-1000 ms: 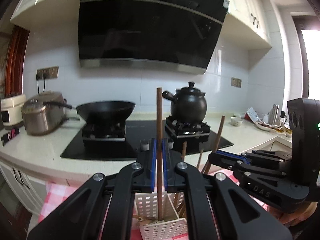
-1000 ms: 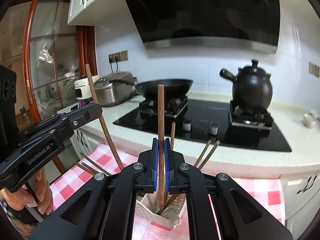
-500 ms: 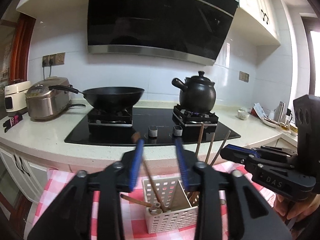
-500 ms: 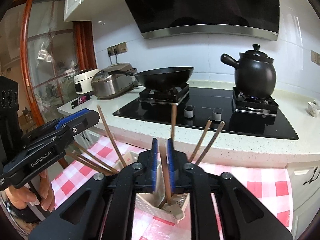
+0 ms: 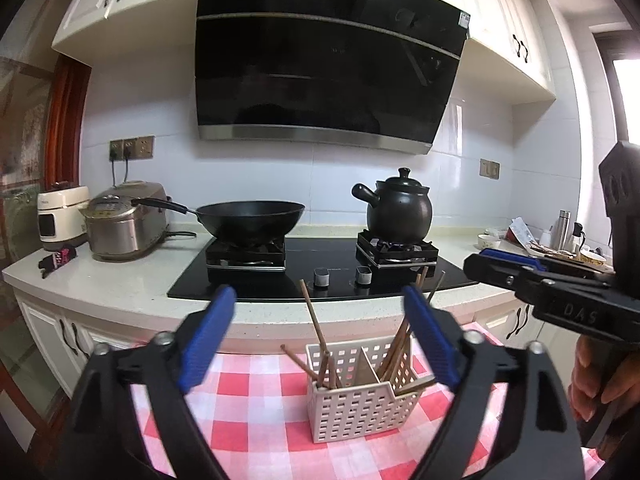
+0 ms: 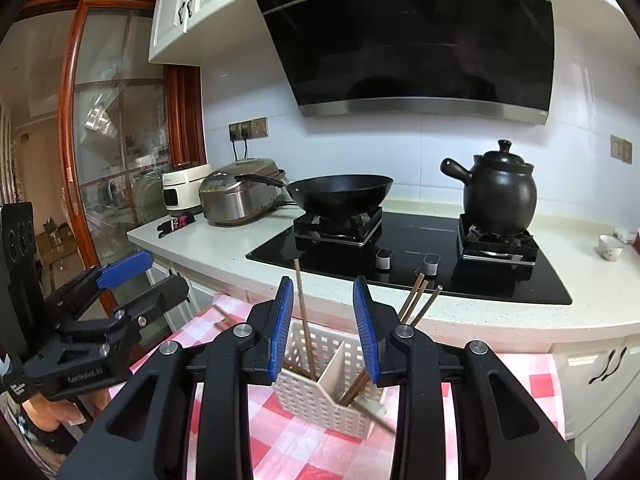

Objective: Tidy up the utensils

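**Both chopsticks dropped, grippers spread**

The white perforated utensil caddy (image 5: 354,396) stands on the red-checked tablecloth (image 5: 256,404), wooden chopsticks (image 5: 316,330) leaning in both compartments. A second ago each gripper pinched one upright chopstick over it; now the left gripper (image 5: 320,342) is spread wide and empty, and the right gripper (image 6: 322,330) is parted too, holding nothing. Both sticks look delivered. Beyond, the wok (image 5: 250,220) and black clay pot (image 5: 398,208) sit on the stove.
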`<state>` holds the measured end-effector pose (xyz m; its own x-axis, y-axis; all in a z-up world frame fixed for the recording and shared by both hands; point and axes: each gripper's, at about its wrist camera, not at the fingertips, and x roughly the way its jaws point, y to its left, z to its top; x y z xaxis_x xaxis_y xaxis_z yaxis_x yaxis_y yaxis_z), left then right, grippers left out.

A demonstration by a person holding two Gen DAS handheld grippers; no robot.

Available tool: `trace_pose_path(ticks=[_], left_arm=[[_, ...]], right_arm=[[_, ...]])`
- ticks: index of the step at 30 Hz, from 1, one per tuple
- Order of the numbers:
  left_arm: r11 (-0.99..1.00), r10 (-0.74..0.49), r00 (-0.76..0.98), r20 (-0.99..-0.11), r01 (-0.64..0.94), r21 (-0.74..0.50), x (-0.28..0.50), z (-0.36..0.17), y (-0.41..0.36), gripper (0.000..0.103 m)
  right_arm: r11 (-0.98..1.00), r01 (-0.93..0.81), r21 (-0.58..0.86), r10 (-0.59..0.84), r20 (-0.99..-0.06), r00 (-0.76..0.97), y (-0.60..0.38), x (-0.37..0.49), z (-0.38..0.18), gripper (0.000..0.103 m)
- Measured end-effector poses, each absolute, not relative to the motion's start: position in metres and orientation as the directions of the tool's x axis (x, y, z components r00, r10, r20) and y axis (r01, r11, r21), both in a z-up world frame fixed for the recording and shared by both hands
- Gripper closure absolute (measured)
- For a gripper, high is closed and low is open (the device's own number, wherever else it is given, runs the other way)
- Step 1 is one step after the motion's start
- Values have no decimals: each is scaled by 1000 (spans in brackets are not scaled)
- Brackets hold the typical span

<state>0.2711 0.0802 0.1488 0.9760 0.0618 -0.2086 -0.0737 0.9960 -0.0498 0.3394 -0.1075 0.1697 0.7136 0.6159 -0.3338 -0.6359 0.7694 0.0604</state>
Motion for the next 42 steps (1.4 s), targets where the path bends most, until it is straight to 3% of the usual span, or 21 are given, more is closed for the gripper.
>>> trace_pose_path(ticks=[3,5,16,20,26,42], left_arm=[[995,76,978,-195,-86,-43,253,153,77,4],[995,81,977,-195,-91,-40,239,155,76,5],[994,89,964,-252,-101,-37,202,126,66,4],[994,69,960,-270,-91,-67,197,111,63,4],[993,95,954,-286,-112,-44,195,90,55,4],[986,141,939,-315,-160,-36,197,54,49,4]], right_arm=[[773,-632,50,613,-318,724,-113,318,175,67],[778,-627,48,609,-307,732,-118,304,176,63],[834,-548,61,541,-285,791,-140,246,136,63],[845,-532,54,523,-295,800,-141,236,122,51],[862,-505,49,494,-306,814,-144,229,101,42],[887,-461,6,430,-373,822,-146,230,59,31]])
